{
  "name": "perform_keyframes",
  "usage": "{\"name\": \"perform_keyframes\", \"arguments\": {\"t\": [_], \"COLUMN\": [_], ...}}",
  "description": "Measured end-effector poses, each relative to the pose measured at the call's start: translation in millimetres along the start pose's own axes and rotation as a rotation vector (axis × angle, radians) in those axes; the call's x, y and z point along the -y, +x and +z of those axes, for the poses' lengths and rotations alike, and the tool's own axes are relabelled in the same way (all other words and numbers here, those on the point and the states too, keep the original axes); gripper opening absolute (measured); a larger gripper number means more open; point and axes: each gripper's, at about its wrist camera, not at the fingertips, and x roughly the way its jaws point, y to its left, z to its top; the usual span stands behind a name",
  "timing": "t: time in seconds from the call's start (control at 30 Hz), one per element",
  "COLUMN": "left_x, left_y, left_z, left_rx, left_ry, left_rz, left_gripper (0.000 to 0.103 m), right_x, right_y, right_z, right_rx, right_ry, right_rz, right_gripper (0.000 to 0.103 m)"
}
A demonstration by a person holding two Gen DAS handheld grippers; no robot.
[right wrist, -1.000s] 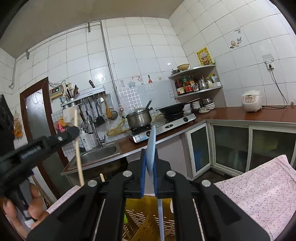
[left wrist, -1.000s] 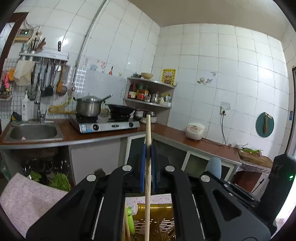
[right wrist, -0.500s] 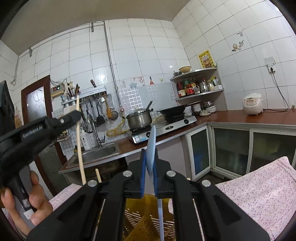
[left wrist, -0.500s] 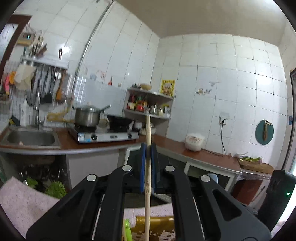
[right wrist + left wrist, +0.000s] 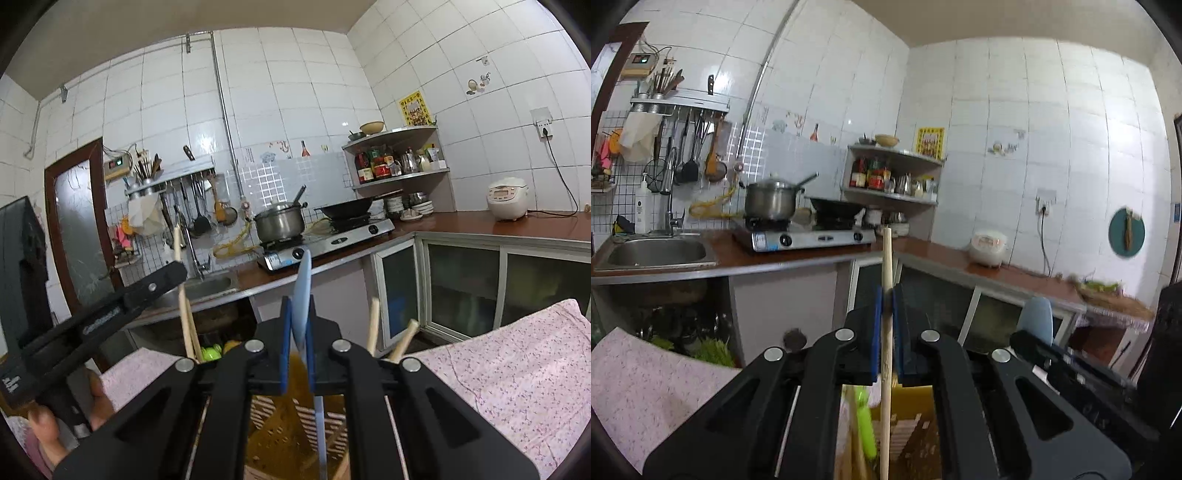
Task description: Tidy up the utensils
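Gripping a wooden chopstick (image 5: 886,332) upright, the left gripper (image 5: 885,295) has its blue pads pressed against the stick. Over the last second this gripper dipped and then rose a little, so the chopstick's lower end now hangs over the yellow slatted basket (image 5: 908,435) below, beside a green utensil (image 5: 866,424) standing there. The right gripper (image 5: 300,314) stays pinched on a pale blue utensil (image 5: 303,291), its thin handle running down toward the same basket; it has hardly moved.

By my reading, both tools are lifted out of, or held just above, the basket, and neither is yet put in its place.

Seen from the right wrist, the basket sits on a pink flowered cloth (image 5: 509,369), with two more wooden sticks (image 5: 373,328) leaning at its far edge. The left gripper and its chopstick stand near the basket's left side, close to the right gripper, so room between the two is tight. The cloth to the right lies bare and offers the freest space.
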Motion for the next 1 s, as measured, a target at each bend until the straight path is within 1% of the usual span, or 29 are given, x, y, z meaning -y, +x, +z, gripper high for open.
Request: {"name": "perform_keyframes", "arguments": {"t": [0.03,0.17,0.23,0.3,0.37,0.4,0.43,0.47,0.5,0.57,0.6,0.63,0.67,0.7,0.73,0.77,0.8,0.83,0.87,0.93,1.0], "left_x": [0.0,-1.4,-1.2,-1.4,-2.0,-1.4,-1.0,-0.6,0.0,-1.0,-2.3,-4.2,-7.0,-8.8,-10.8,-12.9,-13.9,-15.4,-16.8,-19.5,-22.1], "left_y": [-0.3,-5.3,-8.5,-7.9,-11.2,-13.7,-16.6,-22.8,-28.7,-43.5,-50.2,-56.5,-65.2,-71.7,-77.5,-84.2,-87.5,-92.3,-94.5,-100.2,-103.5], "left_z": [-6.5,-21.9,-27.0,-29.4,-30.2,-29.4,-27.3,-23.3,-19.8,-9.8,-6.2,-2.9,-0.2,1.3,1.6,-1.0,-3.8,-10.1,-14.5,-29.4,-42.7], "left_rx": [-0.03,-0.094,-0.132,-0.172,-0.217,-0.233,-0.254,-0.272,-0.283,-0.305,-0.318,-0.332,-0.346,-0.357,-0.376,-0.408,-0.435,-0.474,-0.502,-0.571,-0.62], "left_ry": [0.014,0.029,0.029,0.026,0.006,0.0,-0.009,-0.02,-0.023,-0.032,-0.042,-0.047,-0.048,-0.048,-0.045,-0.04,-0.036,-0.029,-0.026,-0.027,-0.035], "left_rz": [-0.001,0.006,0.002,0.01,0.001,0.006,0.008,-0.004,0.001,0.026,0.028,0.032,0.051,0.066,0.076,0.09,0.098,0.098,0.098,0.103,0.106], "left_gripper": [0.005,0.005,0.005,0.012,0.028,0.032,0.04,0.045,0.049,0.066,0.071,0.077,0.083,0.087,0.093,0.095,0.096,0.098,0.098,0.098,0.098], "right_x": [1.2,8.5,10.3,9.9,8.0,6.9,6.1,5.5,4.4,1.9,2.0,2.2,2.4,3.1,3.6,4.8,4.9,5.7,6.2,9.0,11.5], "right_y": [0.1,-1.4,-1.6,-2.4,-4.7,-6.5,-11.6,-15.4,-21.5,-33.7,-38.6,-42.5,-48.2,-50.5,-52.3,-54.5,-55.1,-55.4,-54.8,-57.3,-60.0], "right_z": [-2.7,-12.4,-15.7,-19.0,-20.0,-19.4,-16.7,-13.3,-9.4,-0.1,4.2,7.5,9.9,11.8,12.4,9.5,6.1,-0.7,-4.4,-17.0,-28.8], "right_rx": [-0.009,-0.04,-0.069,-0.105,-0.139,-0.149,-0.161,-0.162,-0.16,-0.169,-0.184,-0.202,-0.242,-0.273,-0.302,-0.36,-0.407,-0.48,-0.53,-0.621,-0.684], "right_ry": [0.0,0.013,0.016,0.008,-0.007,-0.01,-0.003,0.006,0.011,-0.003,-0.004,-0.006,-0.013,-0.018,-0.022,-0.026,-0.03,-0.035,-0.034,-0.005,0.018], "right_rz": [-0.006,-0.035,-0.044,-0.056,-0.074,-0.079,-0.085,-0.088,-0.092,-0.117,-0.133,-0.148,-0.178,-0.197,-0.216,-0.251,-0.273,-0.296,-0.306,-0.327,-0.329], "right_gripper": [0.007,0.009,0.009,0.009,0.011,0.021,0.041,0.048,0.052,0.054,0.059,0.063,0.064,0.066,0.069,0.07,0.071,0.071,0.072,0.074,0.075]}}
